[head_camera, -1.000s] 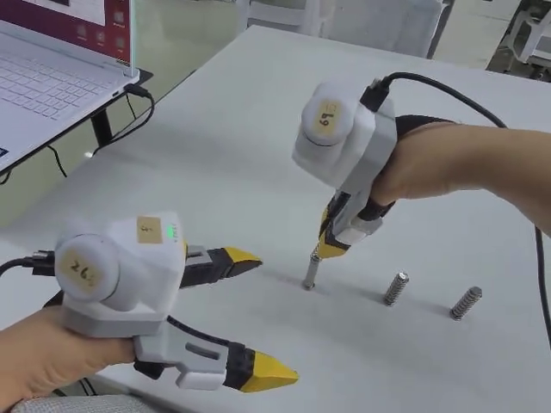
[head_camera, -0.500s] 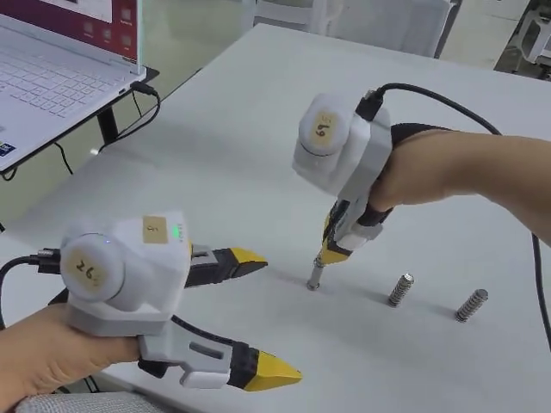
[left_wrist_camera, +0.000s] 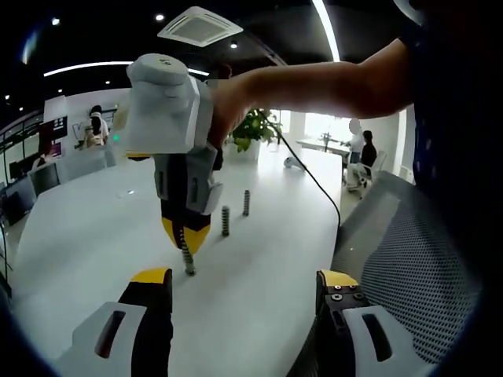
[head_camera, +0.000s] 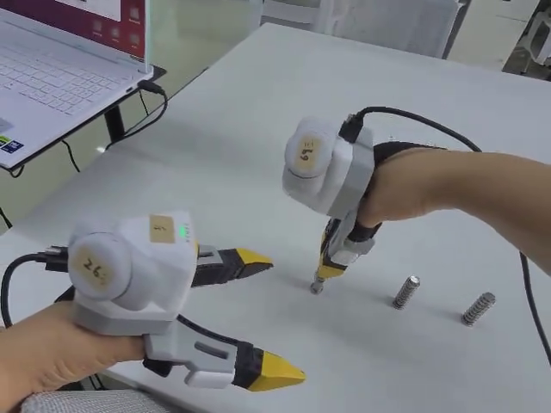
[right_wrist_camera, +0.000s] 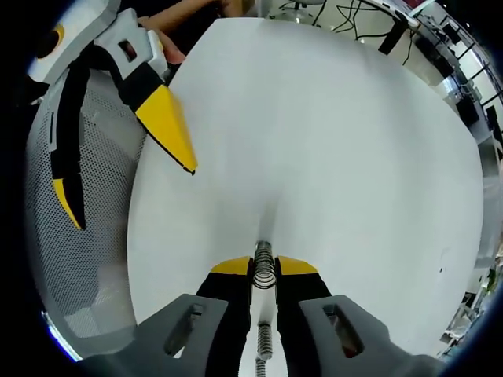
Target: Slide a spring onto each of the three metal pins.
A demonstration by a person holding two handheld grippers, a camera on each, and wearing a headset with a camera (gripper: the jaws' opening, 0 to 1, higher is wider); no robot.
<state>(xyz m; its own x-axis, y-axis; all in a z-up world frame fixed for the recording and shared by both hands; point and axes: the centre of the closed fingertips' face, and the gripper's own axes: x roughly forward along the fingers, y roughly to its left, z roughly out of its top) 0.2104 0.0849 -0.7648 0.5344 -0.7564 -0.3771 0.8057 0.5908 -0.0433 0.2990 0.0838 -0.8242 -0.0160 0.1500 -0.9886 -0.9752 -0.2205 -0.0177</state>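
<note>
Three upright pins stand in a row on the white table (head_camera: 241, 146). My right gripper (head_camera: 325, 274) points straight down over the left pin (head_camera: 317, 286), shut on a spring (right_wrist_camera: 264, 271) that is threaded on it. From the left gripper view, that spring (left_wrist_camera: 186, 255) shows just under the right gripper's yellow tips. The middle pin (head_camera: 405, 292) and the right pin (head_camera: 478, 308) each carry a spring. My left gripper (head_camera: 274, 316) hovers open near the table's front edge, holding nothing, its jaws aimed toward the pins.
An open laptop (head_camera: 60, 77) sits on a side stand at the far left, with a black cable (head_camera: 129, 125) hanging from it. A grey mesh chair (left_wrist_camera: 409, 259) is close to the table's near edge. The right gripper's cable (head_camera: 448, 125) trails over the arm.
The right gripper has lowered along the left pin with the spring, so less of the pin shows below its tips. The left gripper has hardly moved; the head camera shifted slightly.
</note>
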